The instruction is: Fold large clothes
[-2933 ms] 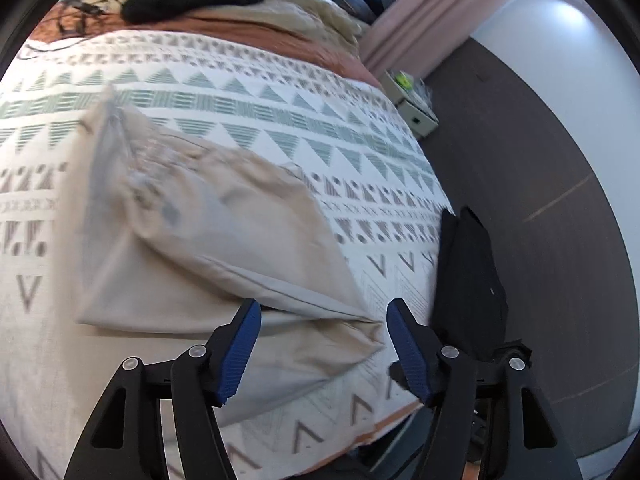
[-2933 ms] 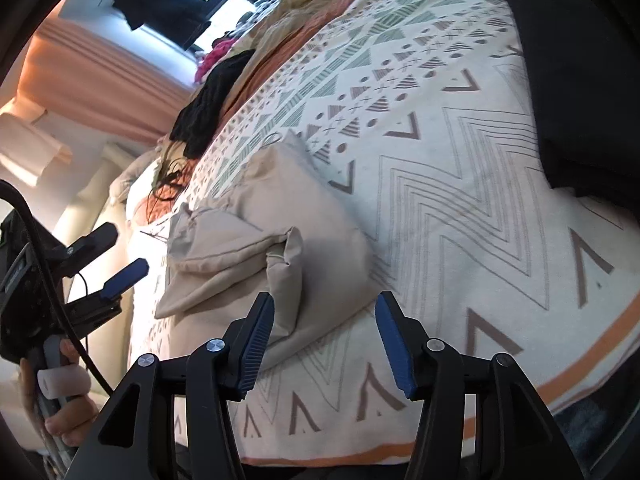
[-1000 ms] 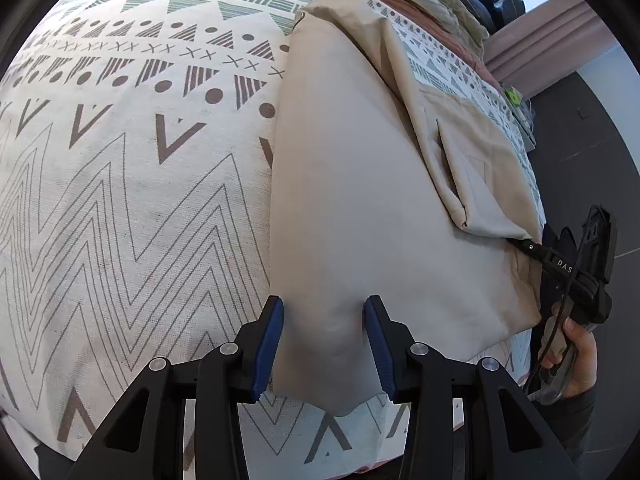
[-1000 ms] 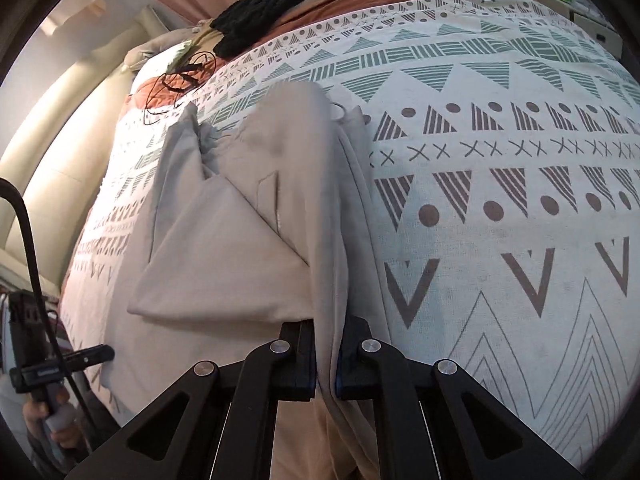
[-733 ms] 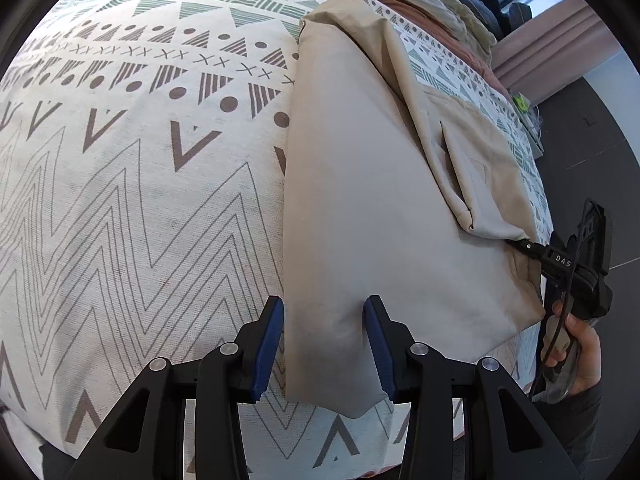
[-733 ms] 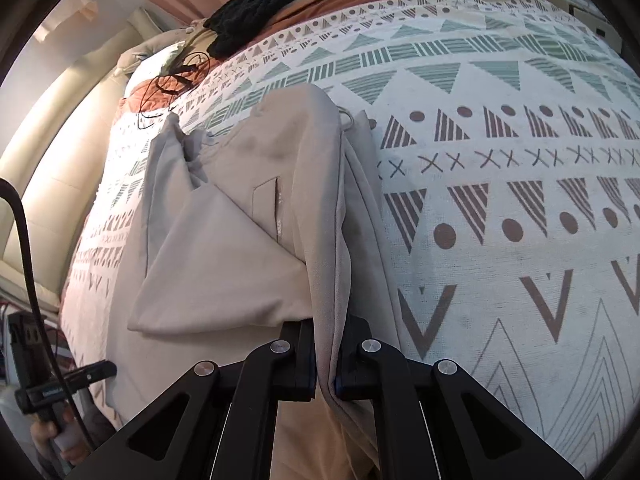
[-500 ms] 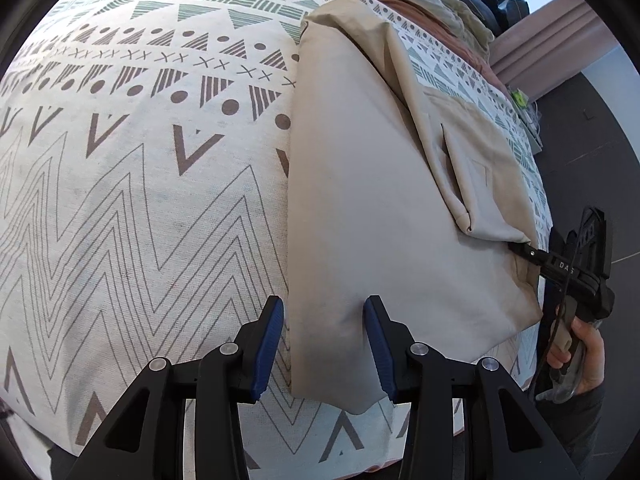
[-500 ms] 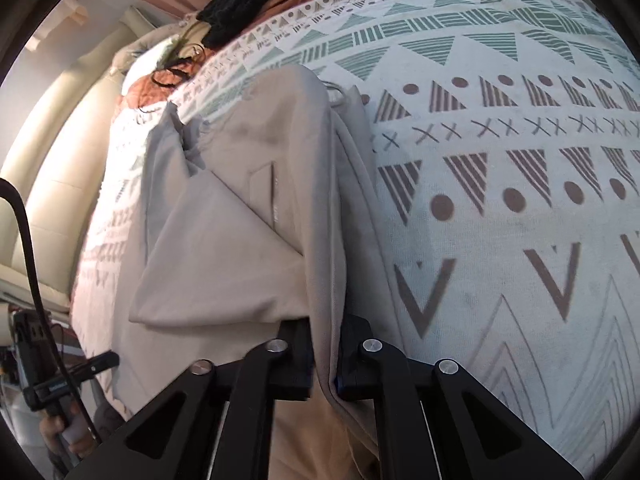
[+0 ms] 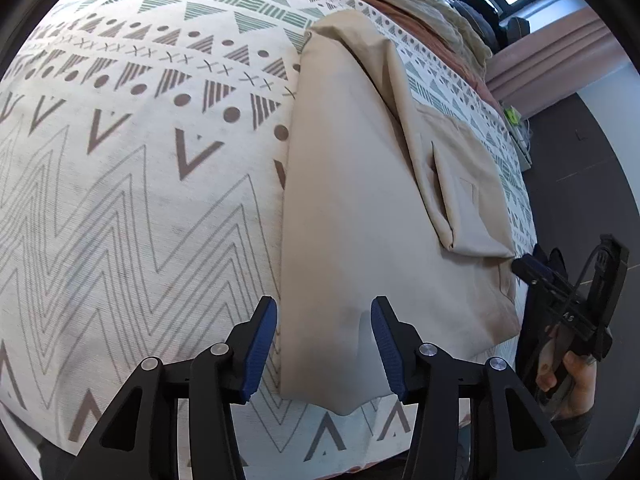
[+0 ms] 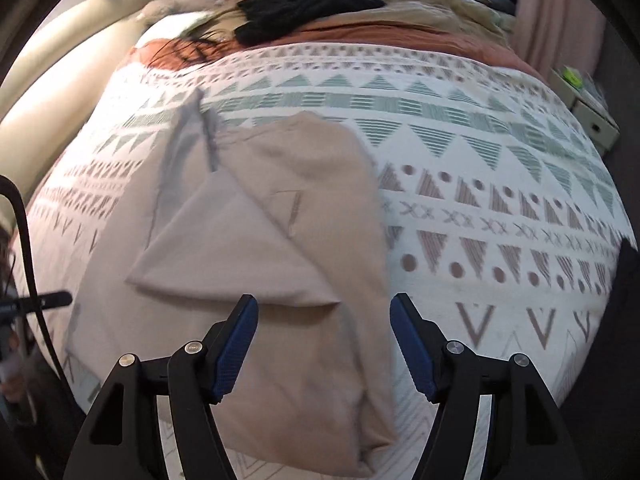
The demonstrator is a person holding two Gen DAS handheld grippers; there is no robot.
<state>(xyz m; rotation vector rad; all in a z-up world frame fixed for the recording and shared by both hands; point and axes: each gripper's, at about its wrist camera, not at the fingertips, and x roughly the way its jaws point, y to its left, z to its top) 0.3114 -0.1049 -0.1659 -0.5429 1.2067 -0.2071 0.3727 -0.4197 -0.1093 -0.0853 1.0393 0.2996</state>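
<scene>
A beige garment [image 9: 360, 208] lies folded lengthwise on the patterned bedspread [image 9: 120, 200]; a smaller folded flap [image 9: 468, 204] rests on its right part. My left gripper [image 9: 324, 344] is open, its blue pads either side of the garment's near corner, which hangs past the bed edge. In the right wrist view the same garment [image 10: 280, 240] lies flat with a triangular flap [image 10: 224, 256] on top. My right gripper [image 10: 324, 348] is open wide just above its near end and holds nothing. The right gripper also shows in the left wrist view [image 9: 568, 304], off the garment's right corner.
A black garment [image 10: 300, 8] and other clothes lie piled at the far end of the bed. A dark garment [image 10: 624, 280] lies at the bed's right edge. A small white box [image 10: 592, 120] stands on the dark floor to the right.
My right gripper has opened and let go of the garment's edge, and has drawn back from it. My left gripper stays open over the near corner; the garment has settled flat.
</scene>
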